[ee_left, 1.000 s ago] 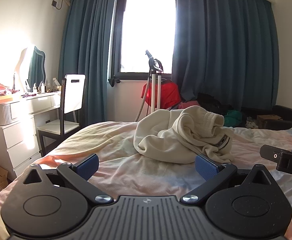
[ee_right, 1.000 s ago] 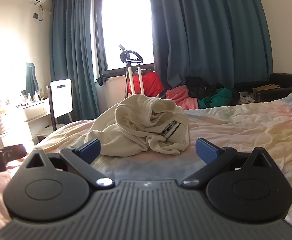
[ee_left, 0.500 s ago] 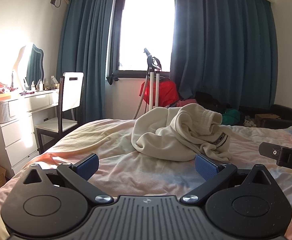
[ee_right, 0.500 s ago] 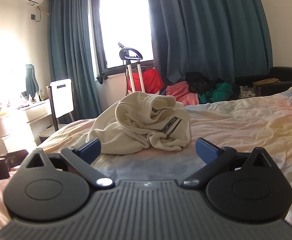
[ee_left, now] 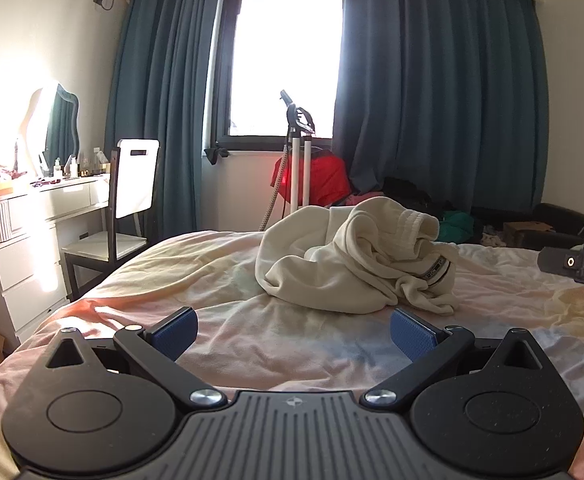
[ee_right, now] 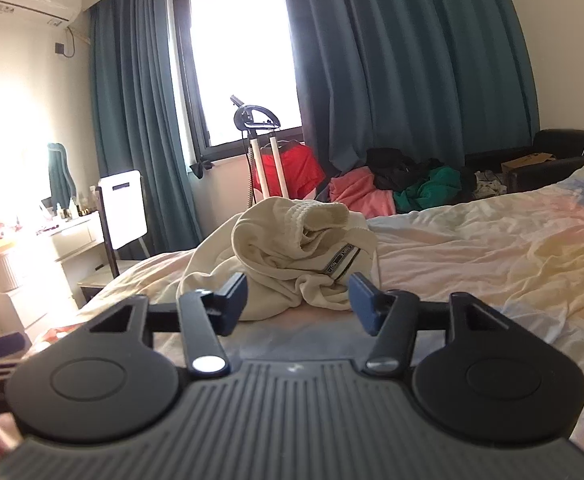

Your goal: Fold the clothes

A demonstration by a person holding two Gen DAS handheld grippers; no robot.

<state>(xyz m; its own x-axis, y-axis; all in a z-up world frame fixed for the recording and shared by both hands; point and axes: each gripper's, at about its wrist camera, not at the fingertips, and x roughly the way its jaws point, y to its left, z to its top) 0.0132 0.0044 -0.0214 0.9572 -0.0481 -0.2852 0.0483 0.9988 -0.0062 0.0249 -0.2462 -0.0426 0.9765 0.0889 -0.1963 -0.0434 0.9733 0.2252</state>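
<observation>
A crumpled cream garment (ee_left: 356,260) lies in a heap on the bed (ee_left: 219,280); it also shows in the right wrist view (ee_right: 292,260). My left gripper (ee_left: 292,334) is open and empty, low over the sheet, short of the heap. My right gripper (ee_right: 298,300) is open with its jaws narrower, empty, just in front of the heap's near edge. The right gripper's body shows at the right edge of the left wrist view (ee_left: 580,264).
A white dresser (ee_left: 31,240) with a mirror and a chair (ee_left: 127,208) stand left of the bed. A garment steamer (ee_left: 300,152), a red bag and piled clothes (ee_right: 404,188) sit under the window. A dark sofa (ee_right: 548,160) is at the far right.
My right gripper has moved closer to the heap and its jaws have narrowed. My left gripper has shifted slightly nearer and stays wide open.
</observation>
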